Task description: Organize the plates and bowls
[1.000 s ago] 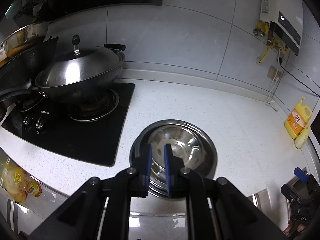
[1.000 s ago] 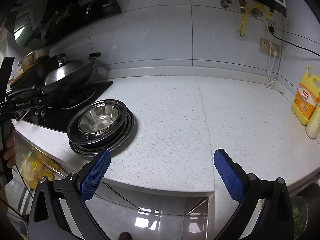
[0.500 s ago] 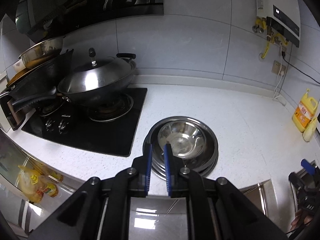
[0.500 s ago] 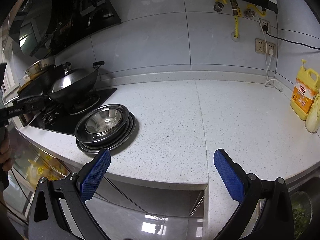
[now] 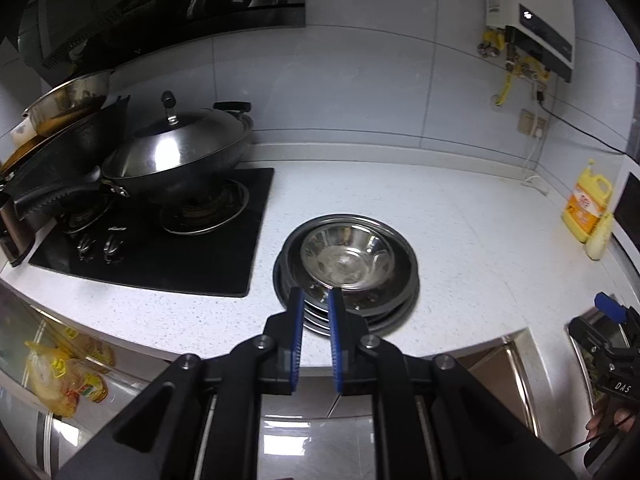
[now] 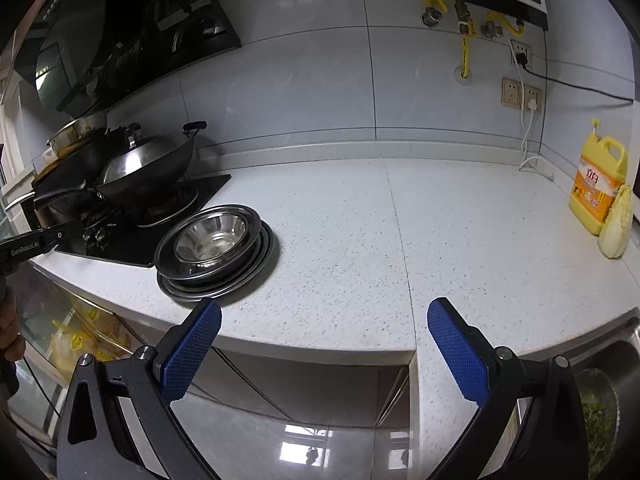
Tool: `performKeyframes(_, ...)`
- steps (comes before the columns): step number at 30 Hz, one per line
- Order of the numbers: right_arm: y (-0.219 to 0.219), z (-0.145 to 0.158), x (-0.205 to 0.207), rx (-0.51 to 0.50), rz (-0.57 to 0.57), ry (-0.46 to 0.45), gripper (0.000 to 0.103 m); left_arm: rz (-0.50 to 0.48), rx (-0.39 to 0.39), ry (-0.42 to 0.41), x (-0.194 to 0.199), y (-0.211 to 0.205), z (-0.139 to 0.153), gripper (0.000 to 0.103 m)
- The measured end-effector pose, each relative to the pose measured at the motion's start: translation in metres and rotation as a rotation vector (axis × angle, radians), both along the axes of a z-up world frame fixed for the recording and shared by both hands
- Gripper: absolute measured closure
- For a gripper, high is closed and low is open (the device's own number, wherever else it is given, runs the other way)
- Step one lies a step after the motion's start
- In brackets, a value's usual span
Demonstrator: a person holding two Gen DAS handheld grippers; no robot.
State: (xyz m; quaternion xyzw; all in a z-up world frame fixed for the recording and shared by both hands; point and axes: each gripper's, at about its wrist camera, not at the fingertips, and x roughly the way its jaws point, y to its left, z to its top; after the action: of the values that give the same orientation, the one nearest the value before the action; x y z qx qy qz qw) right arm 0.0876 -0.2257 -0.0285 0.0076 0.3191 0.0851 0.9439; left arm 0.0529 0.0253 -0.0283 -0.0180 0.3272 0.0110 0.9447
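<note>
You are holding the left gripper [image 5: 316,308] with its blue pads nearly together, only a narrow gap showing between them, and nothing is sitting in that gap. Its tips are hovering in front of the near edge of the stack of steel plates and bowls [image 5: 346,270], and from this view you cannot tell whether they are touching the rim; they look to be just short of it, over the front edge of the white speckled counter [image 5: 460,240].

You are keeping the right gripper [image 6: 324,332] spread wide, its two blue pads standing far apart with only bare counter and the cabinet front between them. It is gripping nothing and is sitting well to the right of the stack, which from there is lying at the left, near the counter's front edge.

The stack itself is resting on the counter just to the right of the black hob [image 5: 160,248], with a shiny bowl [image 5: 346,256] nested on top of the wider plates. A lidded wok [image 5: 176,160] is standing on the hob's burner behind and left of it. At the far right, a yellow bottle [image 6: 598,188] is standing against the wall.
</note>
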Motion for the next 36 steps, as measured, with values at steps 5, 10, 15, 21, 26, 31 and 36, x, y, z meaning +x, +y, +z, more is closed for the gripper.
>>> performKeyframes(5,0.018,0.011,-0.018,-0.033,-0.036,-0.013,0.002,-0.044,0.004,-0.009,-0.016,0.012,0.0,0.092)
performKeyframes(10,0.043,0.015,-0.039,-0.065,-0.064,-0.01,0.002,-0.068,-0.015,-0.016,-0.035,0.029,-0.001,0.092)
performKeyframes(15,0.063,0.017,-0.059,-0.084,-0.089,-0.005,0.001,-0.09,-0.024,-0.013,-0.053,0.045,-0.003,0.092)
performKeyframes(21,0.079,0.023,-0.073,-0.103,-0.086,-0.01,0.001,-0.1,-0.035,-0.034,-0.074,0.058,-0.001,0.092)
performKeyframes(26,0.089,0.03,-0.079,-0.12,-0.069,-0.022,0.002,-0.114,-0.026,-0.064,-0.093,0.058,0.003,0.091)
performKeyframes(31,0.086,0.034,-0.087,-0.127,-0.048,-0.037,0.001,-0.115,-0.024,-0.028,-0.105,0.047,0.002,0.065)
performKeyframes(36,0.072,0.037,-0.095,-0.143,-0.046,-0.031,0.001,-0.085,-0.035,-0.019,-0.113,0.033,0.004,0.065)
